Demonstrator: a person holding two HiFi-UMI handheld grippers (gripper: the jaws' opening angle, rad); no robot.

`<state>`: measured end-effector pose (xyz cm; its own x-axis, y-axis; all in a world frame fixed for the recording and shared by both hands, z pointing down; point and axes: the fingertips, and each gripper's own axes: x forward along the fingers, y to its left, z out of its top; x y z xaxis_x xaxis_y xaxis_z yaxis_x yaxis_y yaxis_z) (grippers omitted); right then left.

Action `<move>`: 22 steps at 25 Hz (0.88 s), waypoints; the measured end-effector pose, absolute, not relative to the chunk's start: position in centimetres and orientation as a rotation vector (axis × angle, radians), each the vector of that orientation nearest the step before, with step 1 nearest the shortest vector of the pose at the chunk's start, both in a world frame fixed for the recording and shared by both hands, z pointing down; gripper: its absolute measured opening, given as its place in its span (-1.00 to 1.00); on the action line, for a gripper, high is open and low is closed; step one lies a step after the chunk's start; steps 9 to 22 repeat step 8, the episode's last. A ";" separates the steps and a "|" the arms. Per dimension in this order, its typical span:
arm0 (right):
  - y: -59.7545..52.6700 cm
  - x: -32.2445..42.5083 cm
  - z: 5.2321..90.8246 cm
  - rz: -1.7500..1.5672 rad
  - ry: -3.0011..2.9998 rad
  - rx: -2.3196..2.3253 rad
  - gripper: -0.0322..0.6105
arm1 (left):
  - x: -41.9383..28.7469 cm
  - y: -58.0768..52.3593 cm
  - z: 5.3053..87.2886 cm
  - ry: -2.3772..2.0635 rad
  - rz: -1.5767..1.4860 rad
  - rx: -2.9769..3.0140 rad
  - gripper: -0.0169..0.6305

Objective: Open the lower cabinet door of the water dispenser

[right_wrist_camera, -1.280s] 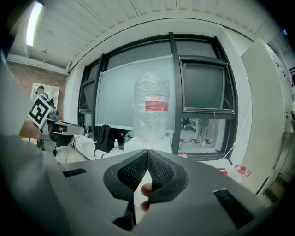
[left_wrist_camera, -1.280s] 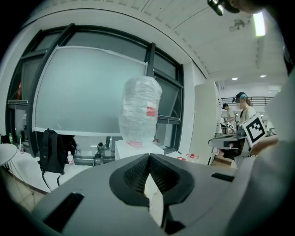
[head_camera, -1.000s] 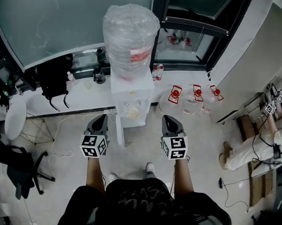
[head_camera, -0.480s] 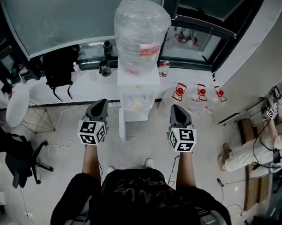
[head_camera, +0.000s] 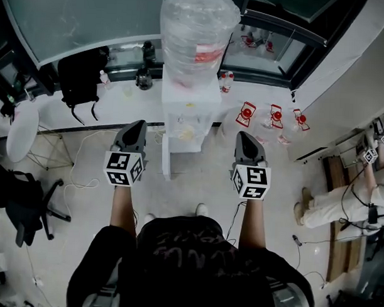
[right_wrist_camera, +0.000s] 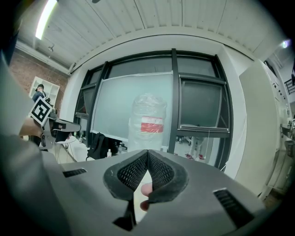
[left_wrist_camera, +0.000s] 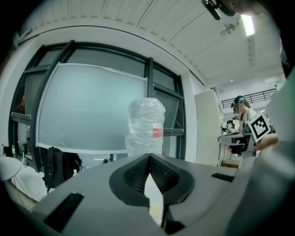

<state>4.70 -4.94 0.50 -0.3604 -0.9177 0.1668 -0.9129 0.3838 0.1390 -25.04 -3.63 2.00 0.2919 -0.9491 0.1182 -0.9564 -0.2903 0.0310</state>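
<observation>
The white water dispenser (head_camera: 188,118) stands against the window sill, with a plastic-wrapped bottle (head_camera: 197,30) on top. From above its front face is steeply foreshortened, so the lower cabinet door cannot be made out. My left gripper (head_camera: 136,130) is held to the left of the dispenser and short of it, jaws shut and empty. My right gripper (head_camera: 246,140) is to its right, also shut and empty. In the left gripper view the gripper (left_wrist_camera: 150,156) points level at the bottle (left_wrist_camera: 145,124). The right gripper (right_wrist_camera: 148,151) does the same with the bottle (right_wrist_camera: 148,122) ahead.
A black backpack (head_camera: 81,76) hangs at the sill on the left. A black office chair (head_camera: 20,206) and a white round seat (head_camera: 19,140) stand far left. Red-capped water jugs (head_camera: 272,118) lie right of the dispenser. A person (head_camera: 341,199) sits at the right. Cables run across the floor.
Both grippers have risen a little and stay shut and level with each other. The head view has shifted, so the dispenser sits higher and further right in the picture.
</observation>
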 end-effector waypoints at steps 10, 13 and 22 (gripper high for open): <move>-5.0 5.1 0.3 -0.053 -2.427 1.656 -0.86 | -25.1 -3.5 1.9 -1.800 0.092 2.450 -0.91; -5.0 5.1 0.3 -0.053 -2.427 1.656 -0.86 | -25.1 -3.5 1.9 -1.800 0.092 2.450 -0.91; -5.0 5.1 0.3 -0.053 -2.427 1.656 -0.86 | -25.1 -3.5 1.9 -1.800 0.092 2.450 -0.91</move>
